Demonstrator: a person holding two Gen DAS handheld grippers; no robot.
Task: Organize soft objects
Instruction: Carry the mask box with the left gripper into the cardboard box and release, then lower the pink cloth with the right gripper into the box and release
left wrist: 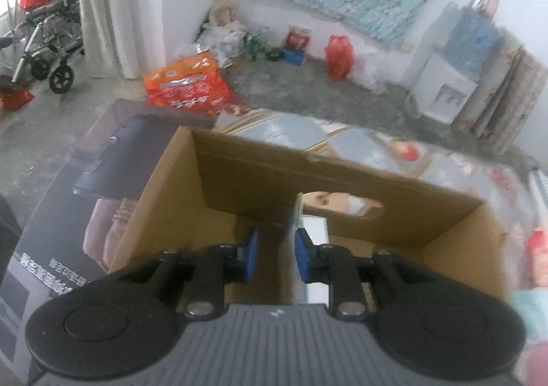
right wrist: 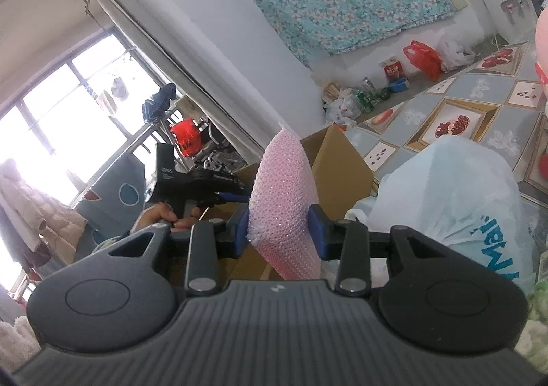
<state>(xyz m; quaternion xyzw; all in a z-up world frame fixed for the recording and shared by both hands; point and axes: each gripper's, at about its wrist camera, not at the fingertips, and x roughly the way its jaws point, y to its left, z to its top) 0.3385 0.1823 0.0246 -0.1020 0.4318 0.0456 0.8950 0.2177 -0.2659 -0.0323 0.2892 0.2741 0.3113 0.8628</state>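
Note:
My left gripper points down into an open brown cardboard box. Its blue pads stand a little apart with nothing between them. A white flat item lies in the box by the right pad. My right gripper is shut on a curled sheet of pink bubble wrap, which stands up between the pads. In the right wrist view the box lies just beyond the wrap, and a hand holds the left gripper over it.
A pale blue plastic bag sits to the right on the table with a fruit-patterned cloth. A dark printed carton stands against the box's left side. On the floor beyond are an orange bag, a red bag and a wheelchair.

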